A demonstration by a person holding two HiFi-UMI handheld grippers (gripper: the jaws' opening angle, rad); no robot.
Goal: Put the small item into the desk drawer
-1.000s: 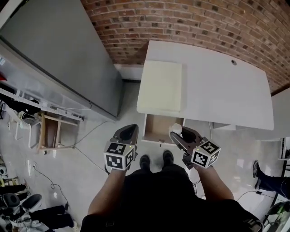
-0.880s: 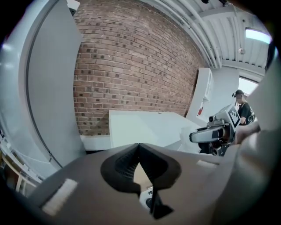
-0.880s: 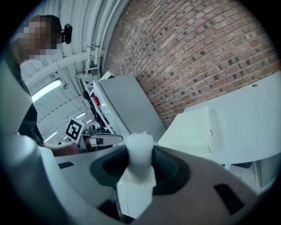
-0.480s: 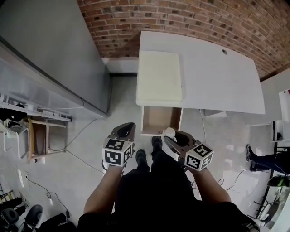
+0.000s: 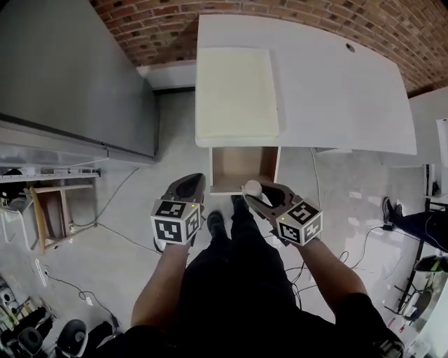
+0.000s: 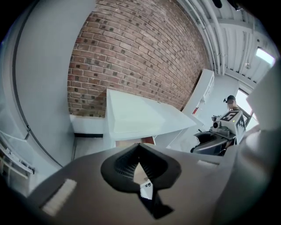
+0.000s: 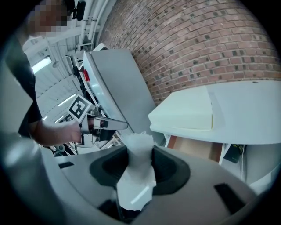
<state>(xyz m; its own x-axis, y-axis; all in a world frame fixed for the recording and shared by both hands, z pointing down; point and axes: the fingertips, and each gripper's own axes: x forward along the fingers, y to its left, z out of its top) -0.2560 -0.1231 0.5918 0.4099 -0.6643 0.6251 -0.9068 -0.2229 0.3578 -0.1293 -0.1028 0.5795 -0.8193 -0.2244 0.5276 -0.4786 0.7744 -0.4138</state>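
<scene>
A white desk (image 5: 336,77) carries a cream pad (image 5: 234,91). Below its front edge a drawer (image 5: 241,164) stands pulled open, its brown inside bare. My right gripper (image 5: 255,192) hovers at the drawer's front right corner, shut on a small white crumpled item (image 5: 252,187). In the right gripper view the item (image 7: 136,176) sticks up between the jaws of the right gripper (image 7: 139,151), with the open drawer (image 7: 193,149) ahead. My left gripper (image 5: 187,190) hangs left of the drawer, shut and with nothing in it. In its own view the left gripper (image 6: 139,147) has its tips touching.
A grey cabinet (image 5: 70,70) stands to the left and a brick wall (image 5: 175,14) runs behind the desk. My shoes (image 5: 213,224) are on the pale floor just before the drawer. A wooden stool (image 5: 49,210) and cables lie at the left; another person's leg (image 5: 413,227) shows at the far right.
The head view has swung, so the desk and drawer sit higher and more to the left. Both grippers keep their places before the drawer; the right stays shut on the white item.
</scene>
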